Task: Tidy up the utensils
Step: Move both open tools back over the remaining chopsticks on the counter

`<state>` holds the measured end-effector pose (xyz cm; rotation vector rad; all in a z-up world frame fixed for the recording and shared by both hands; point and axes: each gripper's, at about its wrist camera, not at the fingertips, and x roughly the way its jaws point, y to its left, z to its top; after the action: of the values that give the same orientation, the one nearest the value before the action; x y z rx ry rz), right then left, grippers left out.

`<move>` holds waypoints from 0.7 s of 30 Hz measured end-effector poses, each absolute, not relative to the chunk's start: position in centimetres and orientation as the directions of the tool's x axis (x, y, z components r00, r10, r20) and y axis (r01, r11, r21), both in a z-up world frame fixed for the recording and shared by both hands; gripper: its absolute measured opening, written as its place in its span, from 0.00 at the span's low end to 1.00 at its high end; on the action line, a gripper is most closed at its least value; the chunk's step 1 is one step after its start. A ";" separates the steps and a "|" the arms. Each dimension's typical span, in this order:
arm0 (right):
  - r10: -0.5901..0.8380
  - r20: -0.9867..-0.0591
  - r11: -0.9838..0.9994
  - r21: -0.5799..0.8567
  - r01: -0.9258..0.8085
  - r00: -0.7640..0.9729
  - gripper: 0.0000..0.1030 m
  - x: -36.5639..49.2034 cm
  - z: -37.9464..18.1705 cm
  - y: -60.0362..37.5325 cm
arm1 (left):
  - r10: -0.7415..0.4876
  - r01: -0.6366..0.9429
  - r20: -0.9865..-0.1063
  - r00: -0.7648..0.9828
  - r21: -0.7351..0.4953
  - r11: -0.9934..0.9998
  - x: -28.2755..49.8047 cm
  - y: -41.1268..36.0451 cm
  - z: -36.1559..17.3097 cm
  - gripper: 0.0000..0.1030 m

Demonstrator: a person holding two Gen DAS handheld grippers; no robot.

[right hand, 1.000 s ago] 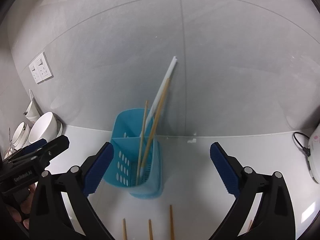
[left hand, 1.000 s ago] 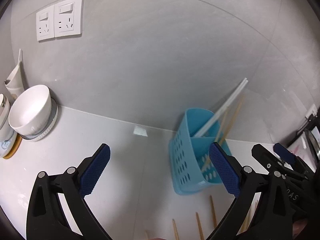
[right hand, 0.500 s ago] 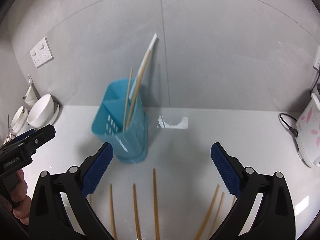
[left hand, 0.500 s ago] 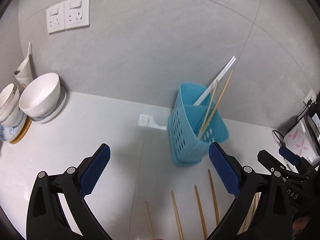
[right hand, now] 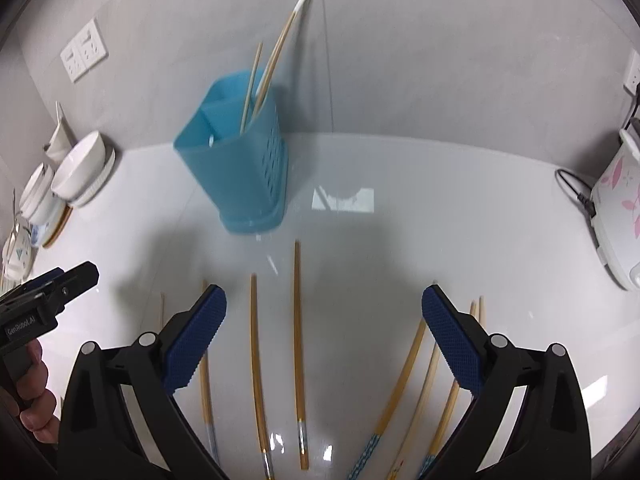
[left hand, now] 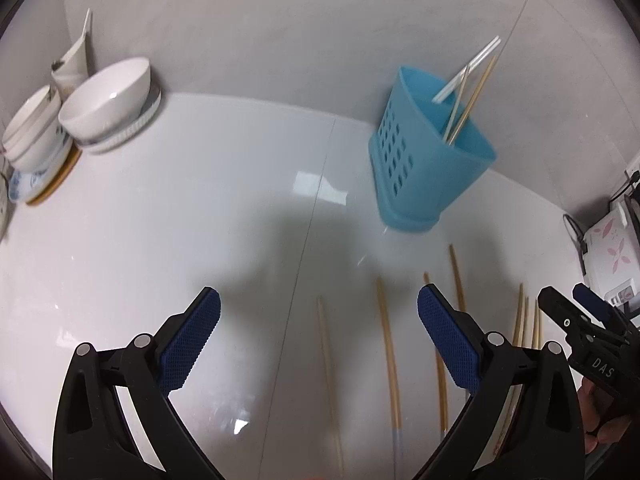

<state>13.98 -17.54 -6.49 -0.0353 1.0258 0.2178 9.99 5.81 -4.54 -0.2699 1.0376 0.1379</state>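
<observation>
On the white counter (right hand: pixel 400 240) stood the blue caddy (right hand: pixel 240 168), already holding a few sticks; loose chopsticks (right hand: pixel 297 344) lay in rows before it. Both cameras had tipped down since a second earlier, revealing them. Left gripper (left hand: pixel 319 334) and right gripper (right hand: pixel 324 332) hovered spread wide, empty. Light, stiff, slippery sticks probably wanted a mid-shaft pinch.

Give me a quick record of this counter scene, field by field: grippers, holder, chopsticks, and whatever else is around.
left gripper: open, empty, above the counter
right gripper: open, empty
holder: blue, upright, a few chopsticks inside
loose chopsticks: lying on the counter in front of the holder
bowls: white, stacked at far left
appliance: white with pink flowers, far right
</observation>
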 end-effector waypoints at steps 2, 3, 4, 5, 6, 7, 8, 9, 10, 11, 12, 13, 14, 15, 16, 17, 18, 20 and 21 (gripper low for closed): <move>0.157 -0.864 0.977 0.066 -0.202 0.478 0.92 13.6 -7.2 -17.3 | -0.009 -0.248 -0.880 0.475 -0.143 0.958 9.5 6.0 -5.6 0.94; 0.152 -0.873 0.977 0.061 -0.205 0.463 0.92 13.5 -7.7 -17.2 | -0.002 -0.252 -0.887 0.462 -0.133 0.959 9.2 5.9 -6.0 0.94; 0.146 -0.883 0.976 0.056 -0.208 0.446 0.92 13.3 -8.2 -17.0 | 0.003 -0.255 -0.895 0.445 -0.123 0.959 9.0 5.9 -6.5 0.94; 0.141 -0.891 0.976 0.053 -0.210 0.432 0.91 13.2 -8.6 -16.8 | 0.004 -0.257 -0.904 0.428 -0.118 0.959 8.8 6.0 -7.0 0.94; 0.138 -0.898 0.975 0.051 -0.215 0.417 0.91 13.1 -9.0 -16.6 | 0.002 -0.258 -0.912 0.410 -0.114 0.959 8.7 6.0 -7.4 0.94; 0.135 -0.909 0.973 0.047 -0.225 0.395 0.90 13.0 -9.6 -16.3 | 0.001 -0.260 -0.922 0.387 -0.108 0.960 8.6 6.1 -7.9 0.94; 0.130 -0.915 0.972 0.042 -0.230 0.383 0.90 12.9 -9.9 -16.2 | 0.000 -0.260 -0.929 0.370 -0.103 0.960 8.4 6.1 -8.3 0.94; 0.120 -0.922 0.971 0.033 -0.236 0.367 0.90 12.8 -10.4 -15.9 | 0.008 -0.258 -0.937 0.350 -0.089 0.962 8.3 6.1 -8.9 0.94; 0.115 -0.928 0.970 0.028 -0.243 0.353 0.90 12.6 -10.9 -15.7 | 0.009 -0.259 -0.942 0.337 -0.084 0.962 8.1 6.1 -9.2 0.94; 0.110 -0.934 0.968 0.024 -0.248 0.339 0.90 12.4 -11.4 -15.6 | 0.008 -0.263 -0.947 0.321 -0.081 0.961 8.0 6.1 -9.6 0.94; 0.100 -0.941 0.967 0.016 -0.254 0.322 0.89 12.2 -11.8 -15.5 | 0.004 -0.265 -0.952 0.307 -0.082 0.961 7.8 6.1 -10.0 0.94; 0.093 -0.945 0.967 0.010 -0.255 0.314 0.88 12.1 -12.1 -15.4 | 0.002 -0.262 -0.957 0.290 -0.078 0.962 7.6 5.9 -10.4 0.94; 0.080 -0.950 0.966 0.000 -0.257 0.301 0.88 12.0 -12.5 -15.3 | 0.003 -0.259 -0.961 0.276 -0.071 0.963 7.5 5.8 -10.9 0.94; 0.074 -0.954 0.966 -0.004 -0.259 0.291 0.87 11.9 -12.7 -15.2 | -0.002 -0.260 -0.965 0.261 -0.073 0.963 7.3 5.8 -11.4 0.94; 0.069 -0.957 0.966 -0.007 -0.260 0.282 0.85 11.8 -13.0 -15.2 | -0.008 -0.262 -0.969 0.247 -0.075 0.962 7.2 5.8 -11.7 0.93; 0.061 -0.962 0.966 -0.011 -0.260 0.268 0.85 11.7 -13.4 -15.1 | -0.013 -0.264 -0.972 0.235 -0.076 0.961 7.0 5.8 -12.2 0.93; 0.057 -0.964 0.965 -0.014 -0.261 0.260 0.85 11.7 -13.5 -15.0 | -0.015 -0.268 -0.975 0.221 -0.075 0.960 6.9 5.8 -12.7 0.93; 0.044 -0.971 0.966 -0.019 -0.257 0.236 0.83 11.8 -14.1 -14.9 | -0.017 -0.269 -0.979 0.203 -0.073 0.960 6.7 5.7 -13.2 0.93; 0.045 -0.974 0.967 -0.013 -0.255 0.223 0.82 11.9 -14.4 -15.0 | -0.015 -0.264 -0.981 0.194 -0.067 0.962 6.6 5.6 -13.5 0.93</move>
<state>11.86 -14.99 -14.39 -0.1839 1.3322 0.2089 6.62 5.62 -13.49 -0.2410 1.3682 0.1769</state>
